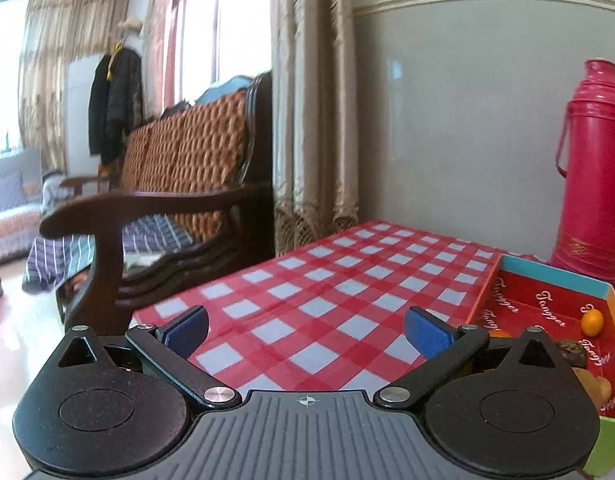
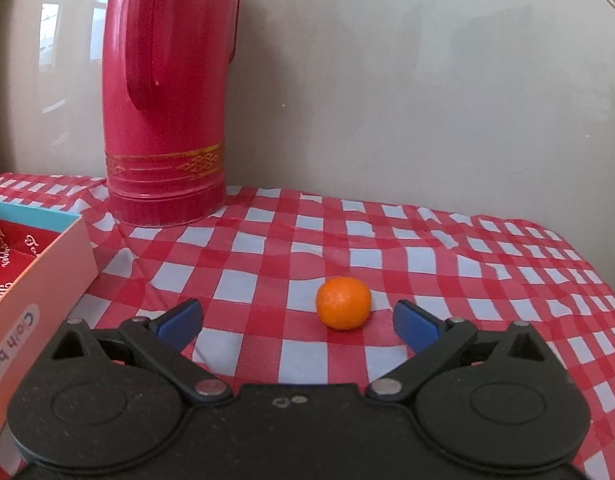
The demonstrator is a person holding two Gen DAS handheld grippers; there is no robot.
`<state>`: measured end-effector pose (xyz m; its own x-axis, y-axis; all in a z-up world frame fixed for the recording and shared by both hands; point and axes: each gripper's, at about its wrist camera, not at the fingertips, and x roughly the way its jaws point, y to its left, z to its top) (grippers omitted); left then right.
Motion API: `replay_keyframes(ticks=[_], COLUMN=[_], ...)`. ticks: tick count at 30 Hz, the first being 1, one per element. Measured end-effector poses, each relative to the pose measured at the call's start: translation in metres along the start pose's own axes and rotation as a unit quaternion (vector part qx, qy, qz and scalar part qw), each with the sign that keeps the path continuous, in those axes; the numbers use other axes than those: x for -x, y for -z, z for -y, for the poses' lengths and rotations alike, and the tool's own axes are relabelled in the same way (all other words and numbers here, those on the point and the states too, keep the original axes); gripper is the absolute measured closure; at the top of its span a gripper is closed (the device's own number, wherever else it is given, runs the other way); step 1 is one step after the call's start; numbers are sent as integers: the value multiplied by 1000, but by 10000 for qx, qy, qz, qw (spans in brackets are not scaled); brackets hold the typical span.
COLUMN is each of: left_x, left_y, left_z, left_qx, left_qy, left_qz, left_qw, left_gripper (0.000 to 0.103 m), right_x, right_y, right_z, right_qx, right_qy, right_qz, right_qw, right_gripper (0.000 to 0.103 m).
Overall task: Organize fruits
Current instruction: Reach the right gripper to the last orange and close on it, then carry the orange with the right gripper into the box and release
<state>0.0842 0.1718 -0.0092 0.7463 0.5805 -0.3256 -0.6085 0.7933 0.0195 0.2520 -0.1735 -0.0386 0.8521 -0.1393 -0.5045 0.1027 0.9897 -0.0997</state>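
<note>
Centrally, round dimpled mandarin (image 2: 343, 302), wrinkled glossy checked tablecloth (image 2: 447, 256); smooth cylindrical flask (image 2: 167, 120)

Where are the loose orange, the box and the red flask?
Loose orange (image 2: 343, 302), right wrist view, middle of its peel.
Box (image 2: 47, 268), right wrist view, outer side wall.
Red flask (image 2: 167, 92), right wrist view, middle of its body.

The flask (image 2: 165, 92) top is cut off. Fruits (image 1: 575, 354) in the box (image 1: 547, 280) are partly hidden by the left gripper (image 1: 305, 330).
</note>
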Motion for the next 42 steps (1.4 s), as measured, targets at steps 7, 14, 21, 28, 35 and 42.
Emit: replay_keyframes(ticks=[7, 14, 21, 28, 35, 42], left_x=[-3, 0, 3, 4, 5, 6], left_y=[3, 3, 3, 2, 2, 3], left_z=[0, 4, 6, 5, 7, 10], left_qx=[15, -116, -167, -147, -183, -231], left_qy=[15, 25, 41, 24, 49, 54], left_qz=[-34, 22, 47, 47, 68, 84], left_qw=[10000, 9999, 9998, 9999, 9998, 9997], left_gripper=[0, 0, 0, 0, 0, 0], right_x=[-26, -47, -52, -48, -32, -15], right_y=[-7, -8, -5, -4, -9, -18], right_z=[9, 14, 19, 21, 36, 39], right_qx=[-113, -153, -221, -294, -596, -626], right_qy=[50, 59, 55, 58, 77, 42], right_qz=[-245, -467, -513, -427, -127, 161], right_qw=[9996, 9988, 9984, 9986, 9981, 9979], right_gripper=[9, 33, 73, 73, 74, 74])
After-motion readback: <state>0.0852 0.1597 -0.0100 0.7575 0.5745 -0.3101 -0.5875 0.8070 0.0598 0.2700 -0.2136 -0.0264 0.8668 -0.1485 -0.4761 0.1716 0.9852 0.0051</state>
